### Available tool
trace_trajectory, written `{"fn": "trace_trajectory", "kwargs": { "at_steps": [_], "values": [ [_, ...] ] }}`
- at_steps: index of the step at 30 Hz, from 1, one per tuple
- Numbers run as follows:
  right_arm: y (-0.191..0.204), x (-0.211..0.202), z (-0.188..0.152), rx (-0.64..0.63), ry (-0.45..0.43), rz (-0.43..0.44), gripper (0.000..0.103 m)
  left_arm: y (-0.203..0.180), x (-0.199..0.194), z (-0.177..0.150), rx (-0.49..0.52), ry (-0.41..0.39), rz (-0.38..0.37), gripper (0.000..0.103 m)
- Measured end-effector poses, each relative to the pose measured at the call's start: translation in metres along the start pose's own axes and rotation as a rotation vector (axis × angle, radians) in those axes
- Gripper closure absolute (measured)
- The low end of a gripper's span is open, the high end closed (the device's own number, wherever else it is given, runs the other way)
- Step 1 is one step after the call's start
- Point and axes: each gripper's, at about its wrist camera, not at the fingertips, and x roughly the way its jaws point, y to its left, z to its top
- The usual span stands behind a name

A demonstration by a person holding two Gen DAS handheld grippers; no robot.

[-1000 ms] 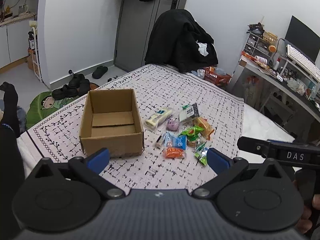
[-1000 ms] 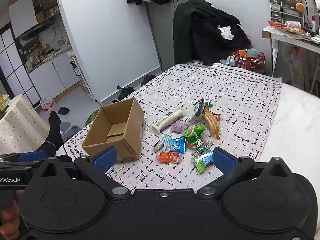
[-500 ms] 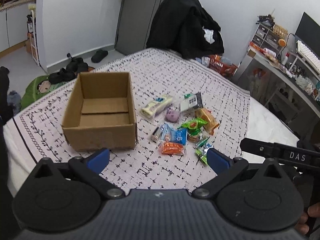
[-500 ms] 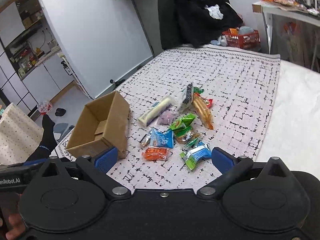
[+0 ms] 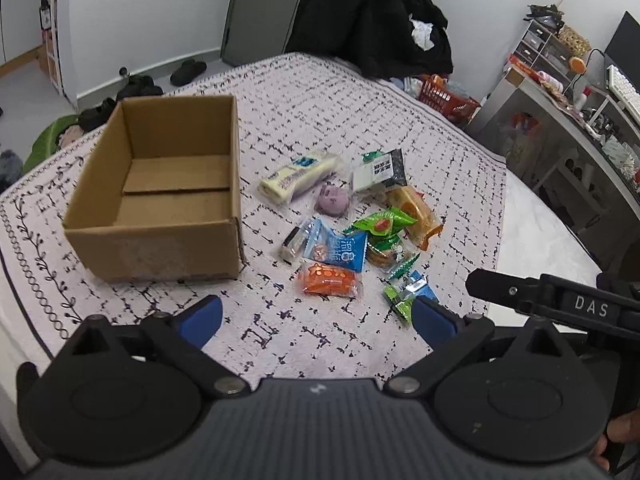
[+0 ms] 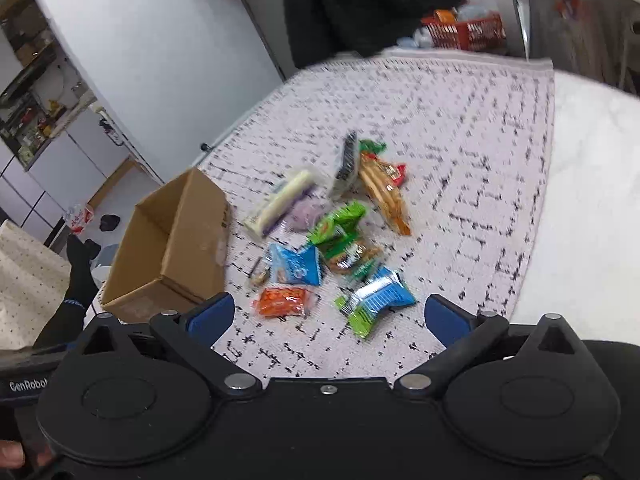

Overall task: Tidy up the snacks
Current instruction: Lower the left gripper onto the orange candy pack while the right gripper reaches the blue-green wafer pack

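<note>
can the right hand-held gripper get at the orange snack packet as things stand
Probably yes. The right hand-held gripper is open and empty, and the orange snack packet lies flat on the patterned cloth just ahead of it, uncovered, with the cardboard box off to its left.

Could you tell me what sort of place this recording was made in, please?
Most likely a lived-in bedroom or small flat: the snacks lie on a bed under a patterned cover, a desk with a keyboard stands beside it, and shoes sit by the door.

Both closer to the snacks (image 5: 352,236) now: left gripper (image 5: 316,318) tipped down over the box (image 5: 160,196), right gripper (image 6: 328,316) lower beside it.
</note>
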Motion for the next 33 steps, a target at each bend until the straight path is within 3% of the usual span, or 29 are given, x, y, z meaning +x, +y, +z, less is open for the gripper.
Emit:
{"fn": "trace_trajectory", "kwargs": {
  "at_steps": [3,8,12,18,21,26,33],
  "values": [
    [-0.005,0.010,0.003,0.020,0.027,0.012,0.003,-0.002,0.010,0.003,-0.008,0.011,-0.002,0.002],
    [-0.017,0.026,0.008,0.082,0.063,-0.007,0.029,-0.008,0.027,0.008,-0.012,0.029,-0.013,0.010],
    [-0.024,0.040,0.009,0.120,0.106,-0.006,0.030,-0.012,0.043,0.010,-0.016,0.045,-0.021,0.017],
    [-0.030,0.057,0.010,0.157,0.160,0.006,0.030,-0.019,0.065,0.015,-0.003,0.055,-0.007,0.017],
    [-0.032,0.065,0.010,0.167,0.174,0.014,0.038,-0.017,0.077,0.016,-0.023,0.069,-0.003,0.018],
    [-0.041,0.082,0.010,0.212,0.208,0.012,0.052,-0.017,0.098,0.017,-0.035,0.102,-0.018,0.032],
    [-0.049,0.099,0.012,0.249,0.260,0.034,0.055,-0.018,0.126,0.015,-0.034,0.146,0.003,0.036]
  ]
}}
